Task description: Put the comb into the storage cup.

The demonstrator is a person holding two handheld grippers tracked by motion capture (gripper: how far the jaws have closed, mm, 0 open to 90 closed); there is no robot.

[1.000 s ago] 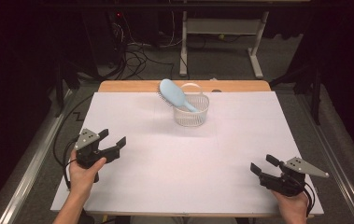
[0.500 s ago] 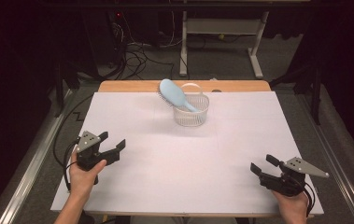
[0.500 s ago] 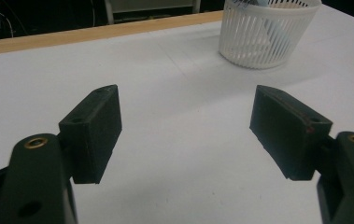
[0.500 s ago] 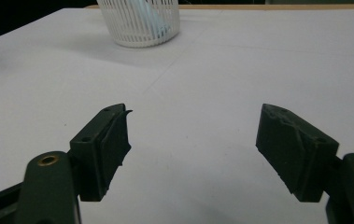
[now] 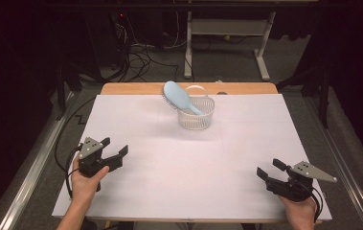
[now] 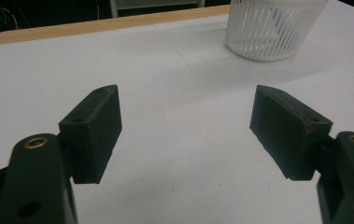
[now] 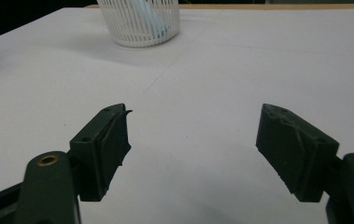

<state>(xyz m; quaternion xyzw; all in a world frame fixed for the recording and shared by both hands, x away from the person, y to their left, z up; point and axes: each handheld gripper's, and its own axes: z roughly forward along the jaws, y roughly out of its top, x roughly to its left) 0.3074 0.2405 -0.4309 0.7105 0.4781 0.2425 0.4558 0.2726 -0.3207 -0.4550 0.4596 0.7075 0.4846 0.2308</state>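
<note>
A white slatted basket stands at the far middle of the white table sheet, with a light blue hairbrush leaning in it, head up and out to the left. The basket also shows at the top of the left gripper view and of the right gripper view. My left gripper rests low at the near left, open, nothing between its jaws. My right gripper sits at the near right, also open and empty. Both point toward the basket from well short of it.
A strip of bare wooden tabletop shows beyond the sheet's far edge. Behind the table are cables on the floor and a white metal stand. Metal rails run along both sides of the table.
The left hand and its gripper have drifted a little toward the near edge. The right gripper, basket and brush have stayed put.
</note>
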